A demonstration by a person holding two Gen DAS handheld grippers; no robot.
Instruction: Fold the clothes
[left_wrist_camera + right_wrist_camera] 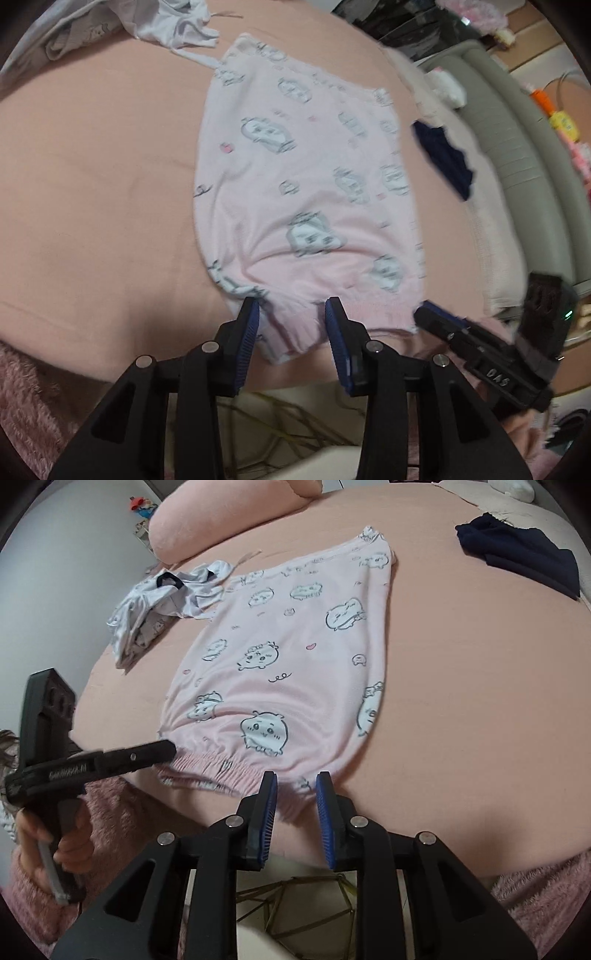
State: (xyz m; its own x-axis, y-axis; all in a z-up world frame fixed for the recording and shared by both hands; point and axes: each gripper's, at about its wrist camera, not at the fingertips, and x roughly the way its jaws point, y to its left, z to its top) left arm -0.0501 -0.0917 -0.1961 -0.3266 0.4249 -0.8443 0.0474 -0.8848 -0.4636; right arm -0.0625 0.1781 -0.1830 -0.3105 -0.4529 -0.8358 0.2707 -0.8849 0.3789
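Observation:
Pale pink pajama shorts (303, 177) printed with cartoon faces lie flat on the pink bed, waistband toward me; they also show in the right wrist view (288, 657). My left gripper (291, 306) is open, its blue-padded fingers astride the waistband's left end. My right gripper (295, 779) is open, fingers astride the waistband's right corner. The right gripper shows in the left wrist view (428, 314) at the hem's right end. The left gripper shows in the right wrist view (168, 751) at the waistband's left end.
A crumpled white garment (166, 594) lies beyond the shorts on the left. A dark navy garment (524, 557) lies far right. A pink pillow (221, 517) sits at the back. A grey padded bed frame (517, 147) borders the bed. The near bed edge is under my grippers.

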